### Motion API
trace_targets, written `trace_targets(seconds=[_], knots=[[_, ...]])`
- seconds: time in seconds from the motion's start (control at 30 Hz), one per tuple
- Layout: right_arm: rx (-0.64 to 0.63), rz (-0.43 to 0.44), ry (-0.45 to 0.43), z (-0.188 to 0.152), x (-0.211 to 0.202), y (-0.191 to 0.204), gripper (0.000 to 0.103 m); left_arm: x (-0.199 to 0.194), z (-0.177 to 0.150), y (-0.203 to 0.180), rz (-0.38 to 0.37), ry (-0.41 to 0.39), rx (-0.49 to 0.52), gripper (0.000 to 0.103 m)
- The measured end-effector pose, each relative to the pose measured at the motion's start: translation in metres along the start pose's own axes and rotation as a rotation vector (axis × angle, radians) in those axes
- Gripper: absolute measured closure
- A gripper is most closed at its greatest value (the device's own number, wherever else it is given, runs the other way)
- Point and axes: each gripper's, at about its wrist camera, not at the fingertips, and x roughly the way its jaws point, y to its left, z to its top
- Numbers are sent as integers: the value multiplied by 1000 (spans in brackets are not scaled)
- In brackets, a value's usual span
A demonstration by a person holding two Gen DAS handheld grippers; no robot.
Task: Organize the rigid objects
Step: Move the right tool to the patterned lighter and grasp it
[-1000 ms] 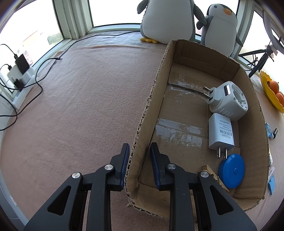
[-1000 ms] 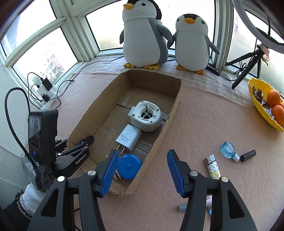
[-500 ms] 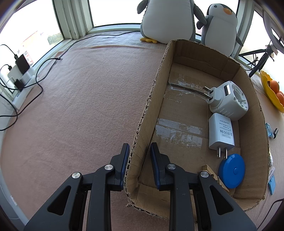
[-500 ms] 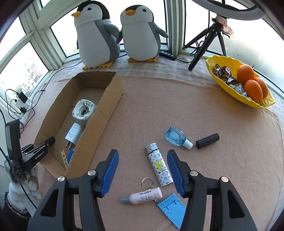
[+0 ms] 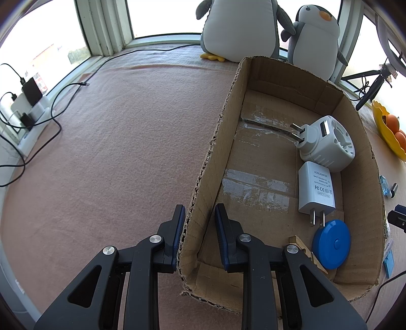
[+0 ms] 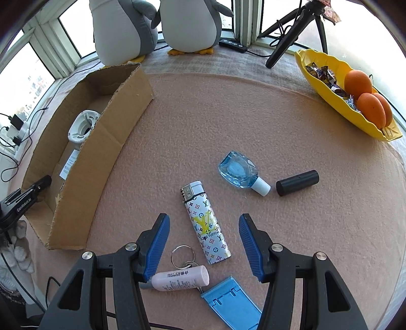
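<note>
My left gripper (image 5: 199, 223) is shut on the left wall of the cardboard box (image 5: 223, 121). In the box lie a round white adapter (image 5: 327, 144), a white charger (image 5: 316, 189), a blue disc (image 5: 331, 243) and a wooden clothespin (image 5: 302, 245). My right gripper (image 6: 203, 217) is open and hangs low over a patterned lighter (image 6: 205, 226), which lies between its fingers without touching them. Around it lie a blue glass bottle (image 6: 237, 171), a black cylinder (image 6: 297, 182), a pink tube on a key ring (image 6: 181, 278) and a flat blue plastic piece (image 6: 231, 302).
The box (image 6: 106, 142) stands left of the loose items on the pink cloth. Two plush penguins (image 6: 187, 22) sit at the back by the window. A yellow dish with oranges (image 6: 327, 94) and a black tripod (image 6: 286, 33) stand at the right. Cables (image 5: 38, 121) run along the left sill.
My right gripper has swung right from the box and come down over the loose items, so the lighter now lies between its open fingers. The left gripper has held still on the box wall.
</note>
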Motion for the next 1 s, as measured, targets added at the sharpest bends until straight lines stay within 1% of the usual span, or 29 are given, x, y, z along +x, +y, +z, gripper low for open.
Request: trace_targets(seconds=[0.23,0.43,0.57,0.67,0.73,0.8,0.83,0.9,1.0], knots=[[-21,-25,30,2,13,-2,52,0,0,0,0,0,0,80],[-47,-51,54,2,20,-2,57,0,0,0,0,0,-1,80],[-55,-59,64,4,24,-2,62,0,0,0,0,0,0,80],[-60,-66,60,5,26,-3,63,0,0,0,-1,0,0,80],[-62,-68,57,6,26,-2,67,0,0,0,0,0,0,80],[-57,-63,56,6,25,-4,74,0,0,0,0,0,-1,80],[-53,-61,55,7,26,-5,76,0,0,0,0,0,0,80],[-47,-60,52,7,26,-8,82,0,0,0,0,0,0,80],[-41,-55,47,6,25,-10,82,0,0,0,0,0,0,80]])
